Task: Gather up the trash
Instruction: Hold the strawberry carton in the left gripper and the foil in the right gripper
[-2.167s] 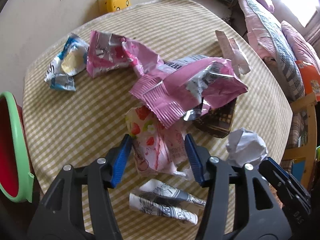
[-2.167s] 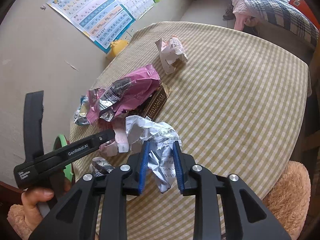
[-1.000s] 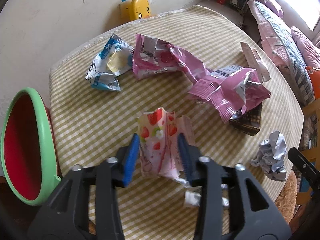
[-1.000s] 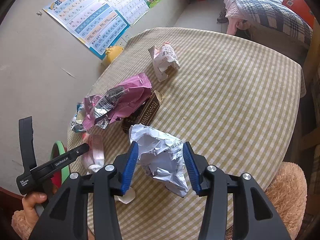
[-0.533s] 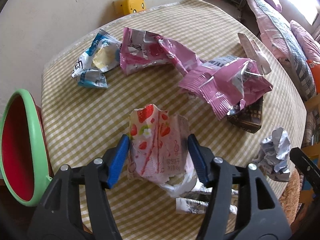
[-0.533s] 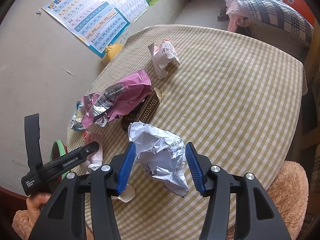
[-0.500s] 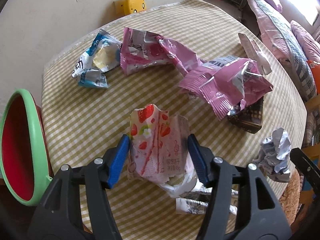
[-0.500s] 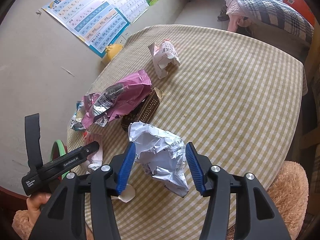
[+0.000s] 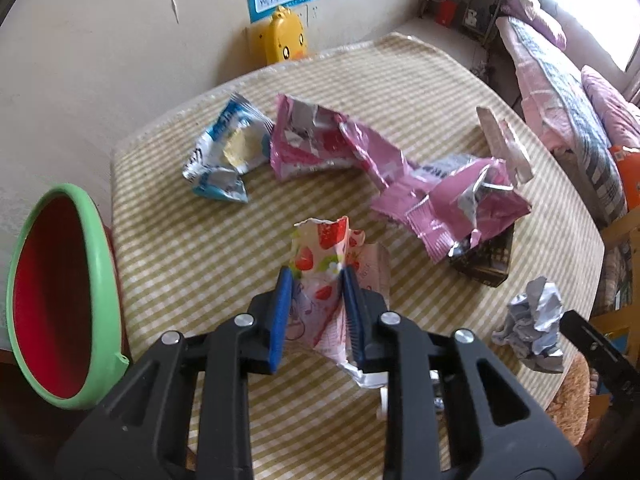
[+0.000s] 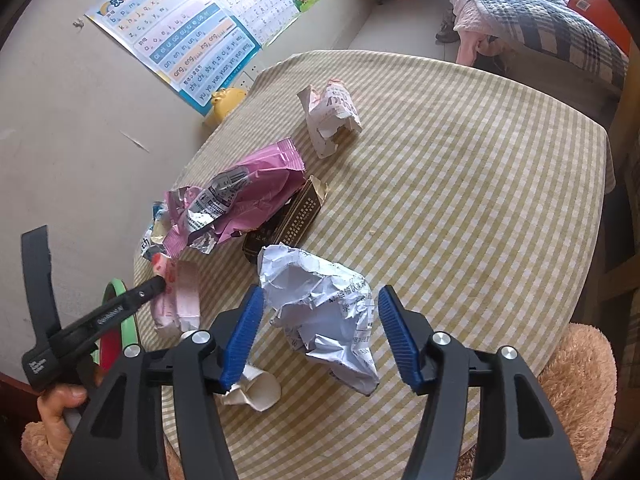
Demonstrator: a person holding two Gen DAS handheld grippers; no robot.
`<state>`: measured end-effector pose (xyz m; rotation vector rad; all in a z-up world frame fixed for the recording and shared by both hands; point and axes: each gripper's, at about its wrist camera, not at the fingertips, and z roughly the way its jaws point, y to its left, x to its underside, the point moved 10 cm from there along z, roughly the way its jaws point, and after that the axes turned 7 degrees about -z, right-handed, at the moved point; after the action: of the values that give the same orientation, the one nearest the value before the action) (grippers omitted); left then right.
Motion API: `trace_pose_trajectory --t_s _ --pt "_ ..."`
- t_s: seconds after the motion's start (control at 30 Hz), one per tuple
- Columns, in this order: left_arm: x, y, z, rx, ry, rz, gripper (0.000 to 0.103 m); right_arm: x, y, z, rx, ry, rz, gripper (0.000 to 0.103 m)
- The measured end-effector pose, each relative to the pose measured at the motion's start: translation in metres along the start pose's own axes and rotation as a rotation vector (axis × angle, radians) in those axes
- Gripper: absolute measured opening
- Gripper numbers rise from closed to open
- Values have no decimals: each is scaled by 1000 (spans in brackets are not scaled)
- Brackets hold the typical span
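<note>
Strawberry wrapper [image 9: 320,276] pinched between blue pads of left gripper [image 9: 316,304], jaws closing narrow on it, wrapper creased upright over checked table [image 9: 180,248]. Half second ago those jaws stood wide around it. Crumpled white paper [image 10: 324,308] between right gripper [image 10: 320,332] pads, untouched, jaws opening. Only left view shows whole green-rimmed red bin [image 9: 60,300]; only right view shows hand [image 10: 60,404] on left gripper handle.

Both cameras sit just behind their grippers and look steeply down on the round table [image 9: 168,240], from close. The left view faces the wall and the bin [image 9: 60,300] at its left edge. The right view looks across the table to the poster [image 10: 192,36]. Both show the pink bag [image 9: 460,204], the crumpled paper [image 10: 324,308] and the yellow duck [image 9: 286,38].
</note>
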<state>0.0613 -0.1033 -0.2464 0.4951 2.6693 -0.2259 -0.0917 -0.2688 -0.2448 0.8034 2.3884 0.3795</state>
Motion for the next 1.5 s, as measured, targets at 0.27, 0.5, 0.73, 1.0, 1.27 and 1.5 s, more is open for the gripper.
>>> trace_pose_trajectory --t_s 0.27,0.5,0.73,1.0,1.27,1.5 --pt "-12 -2 -22 7 -62 -7 24 -1 0 -1 5 -6 -1 58" --pt "-20 -6 -37 0 -117 16 24 1 -2 2 9 4 2 58" --pt "-21 -8 -40 -7 -131 22 24 3 -5 6 10 14 10 58" --pt "-21 -5 -41 -14 -137 14 24 4 -5 8 11 23 10 58" --pt "-22 -2 -42 -19 -139 10 24 6 -4 13 10 36 7 58" --pt "-22 -3 -41 -19 -139 10 24 8 -1 15 5 45 -5 58"
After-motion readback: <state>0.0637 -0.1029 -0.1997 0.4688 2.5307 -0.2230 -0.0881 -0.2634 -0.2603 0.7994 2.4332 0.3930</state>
